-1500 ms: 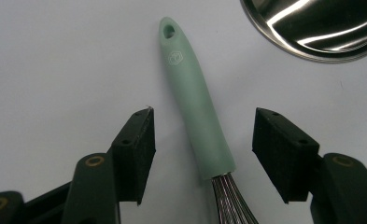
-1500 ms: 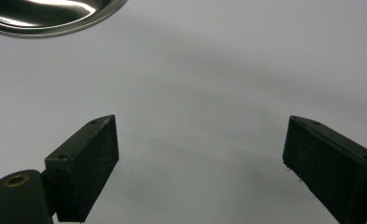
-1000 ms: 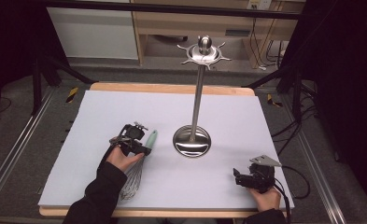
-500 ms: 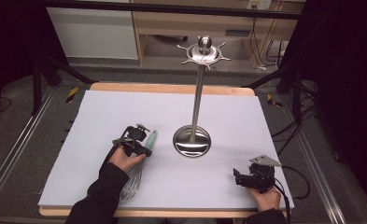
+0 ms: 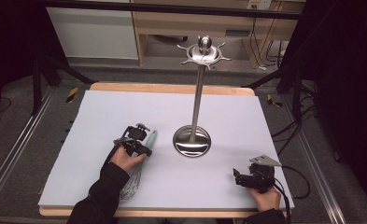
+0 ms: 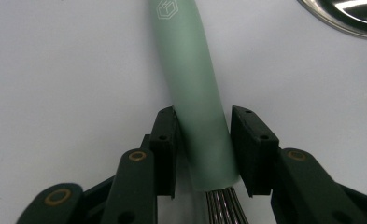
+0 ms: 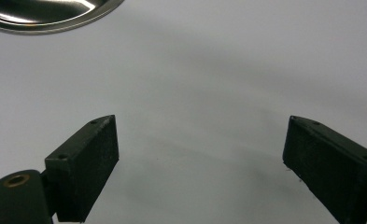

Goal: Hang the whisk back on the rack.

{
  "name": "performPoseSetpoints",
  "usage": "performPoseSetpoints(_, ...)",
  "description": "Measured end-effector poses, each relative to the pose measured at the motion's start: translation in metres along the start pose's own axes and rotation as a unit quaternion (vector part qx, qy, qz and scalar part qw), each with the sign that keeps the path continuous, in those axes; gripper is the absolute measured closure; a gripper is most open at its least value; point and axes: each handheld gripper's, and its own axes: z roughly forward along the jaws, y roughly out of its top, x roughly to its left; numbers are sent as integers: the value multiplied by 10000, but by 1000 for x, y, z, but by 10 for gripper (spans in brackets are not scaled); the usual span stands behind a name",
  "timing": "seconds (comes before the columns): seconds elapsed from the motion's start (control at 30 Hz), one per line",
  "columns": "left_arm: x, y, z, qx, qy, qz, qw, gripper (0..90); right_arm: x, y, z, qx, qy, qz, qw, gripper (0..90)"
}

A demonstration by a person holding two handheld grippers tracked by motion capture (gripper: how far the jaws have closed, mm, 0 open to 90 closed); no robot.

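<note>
Pale green, round-handled whisk with steel wire loops lies flat on the white-covered counter, left of centre, handle end pointing away from the person, wires toward the near edge under the left forearm. In the left gripper view the green handle runs up between the two black fingers, near where the wires enter it. Left gripper: fingers part closed around the handle; the left one looks to be touching it, the right one shows a thin gap, so I judge it a grasp about to close, not yet firm. Whisk rests on the counter, not lifted.

Just beside the handle tip, to the right, the round base of a tall polished steel utensil stand, with hooks on the crown at the top of its post.

Right gripper sits low near the front right corner, well apart from the whisk, fingers wide open, holding nothing; bare counter between them in the right gripper view.

Doing this step well, my read: finish the squeeze square on the handle, both fingers flat against it, before raising. Grip is near the wire end, so the long handle may droop; lift level and slow. Keep clear of the stand base when swinging up.
</note>
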Motion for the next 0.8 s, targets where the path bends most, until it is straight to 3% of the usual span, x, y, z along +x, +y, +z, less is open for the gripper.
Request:
performPoseSetpoints(0.1, 1, 0, -1, -29, -32, -59, 10000, 638, 0, 0, 0, 6, -8, -2, 10000, 111)
performPoseSetpoints(0.47, -5, -1, -10, -199, -115, 50, 9997, 675, -1, 0, 0, -9, -7, -17, 10000, 111)
performPoseSetpoints(0.8, -9, -9, -34, -584, -233, 167, 9979, 689, -1, 0, -1, -4, -14, -1, 10000, 111)
